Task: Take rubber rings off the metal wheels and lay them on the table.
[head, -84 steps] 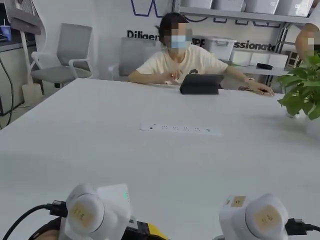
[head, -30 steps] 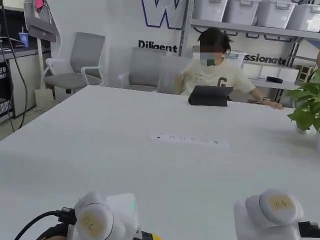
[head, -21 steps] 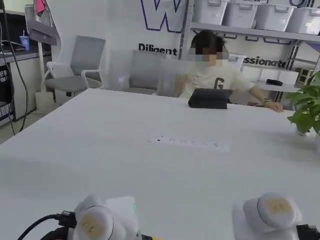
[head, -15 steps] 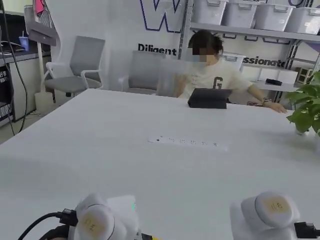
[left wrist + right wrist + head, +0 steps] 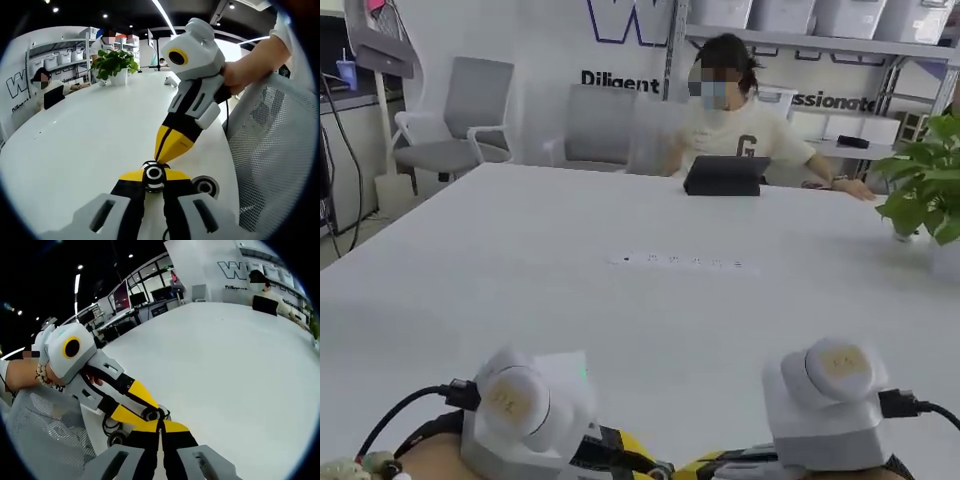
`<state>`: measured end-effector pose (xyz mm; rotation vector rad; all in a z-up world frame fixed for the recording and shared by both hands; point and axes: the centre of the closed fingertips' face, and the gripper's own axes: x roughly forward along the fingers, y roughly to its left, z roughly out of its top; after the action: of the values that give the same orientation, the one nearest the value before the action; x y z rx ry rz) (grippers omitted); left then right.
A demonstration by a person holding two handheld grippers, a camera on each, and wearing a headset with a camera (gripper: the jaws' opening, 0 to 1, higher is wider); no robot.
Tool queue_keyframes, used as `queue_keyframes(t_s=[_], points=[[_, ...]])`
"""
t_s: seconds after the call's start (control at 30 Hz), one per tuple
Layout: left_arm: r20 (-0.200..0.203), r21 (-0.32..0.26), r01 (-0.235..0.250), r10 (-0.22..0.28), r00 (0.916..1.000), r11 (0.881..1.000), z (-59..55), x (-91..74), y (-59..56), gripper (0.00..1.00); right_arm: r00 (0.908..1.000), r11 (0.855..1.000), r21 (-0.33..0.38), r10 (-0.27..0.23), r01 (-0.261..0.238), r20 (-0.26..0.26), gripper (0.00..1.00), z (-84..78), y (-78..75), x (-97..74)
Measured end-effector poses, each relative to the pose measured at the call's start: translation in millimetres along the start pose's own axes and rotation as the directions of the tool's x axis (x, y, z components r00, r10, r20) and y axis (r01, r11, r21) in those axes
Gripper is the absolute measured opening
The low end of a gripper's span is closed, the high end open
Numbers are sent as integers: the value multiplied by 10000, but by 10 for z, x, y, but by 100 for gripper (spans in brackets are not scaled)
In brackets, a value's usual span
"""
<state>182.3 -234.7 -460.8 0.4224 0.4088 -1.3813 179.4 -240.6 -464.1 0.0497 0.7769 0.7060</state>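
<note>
White tabletop [image 5: 520, 260], office behind. Head view gives the far side:
- one person [image 5: 740, 135] seated at 12 o'clock
- one tablet [image 5: 725, 175] in front of them
- one power strip [image 5: 685, 262] mid-tabletop
- one plant [image 5: 925, 185] at 2 o'clock
- two grey chairs [image 5: 455, 110] at 10–11 o'clock

The gripper views give the near edge instead, where there are two metal wheels.

Left tongs [image 5: 153, 172] are clenched on the first wheel [image 5: 153, 180], one yellow tip on either side of it.

Right tongs [image 5: 162, 155] sit at 1 o'clock of that wheel in the left gripper view. Jaws are pressed together and the tip touches the wheel's rim. Can't tell if anything is pinched between them.

Second wheel [image 5: 205, 186] sits on the tabletop just beside the first, at 4 o'clock of it and clear of both tongs. Its dark rubber ring [image 5: 214, 187] is on.

Right gripper view shows the same pair, with the second wheel at 8 o'clock of the first. A white mesh chair [image 5: 270, 165] is at the tabletop's edge.
</note>
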Motion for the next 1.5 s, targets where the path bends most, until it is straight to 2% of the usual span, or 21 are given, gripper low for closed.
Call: queue_keyframes(t_s=[0.6,0.73,0.83,0.9,1.1,1.33,1.5], points=[[-25,238,137,-136,9999,9996,-1,-4,19,7,9996,9985,-532,-101,88,-258,0,19,-3,12],[-51,227,85,-84,10000,9997,-5,-2,23,7,9983,9996,-58,-282,279,-507,0,23,4,21],[-41,223,65,-64,10000,9997,-6,-2,25,7,9960,9967,632,-465,514,-768,0,14,-8,25],[-30,197,11,-11,10000,9998,-8,-3,25,7,9950,9883,1350,-603,707,-796,0,21,-4,36],[-91,429,-121,125,9999,9990,-12,-9,8,7,9941,9880,1176,-941,999,-541,0,-7,13,11],[-79,348,-344,347,9994,9988,-16,-15,4,7,9967,9782,1919,-806,795,-23,0,-18,-20,-4],[-87,413,-421,425,9991,9983,-10,-21,0,7,9976,9741,2163,-694,667,48,0,-5,-16,-2]])
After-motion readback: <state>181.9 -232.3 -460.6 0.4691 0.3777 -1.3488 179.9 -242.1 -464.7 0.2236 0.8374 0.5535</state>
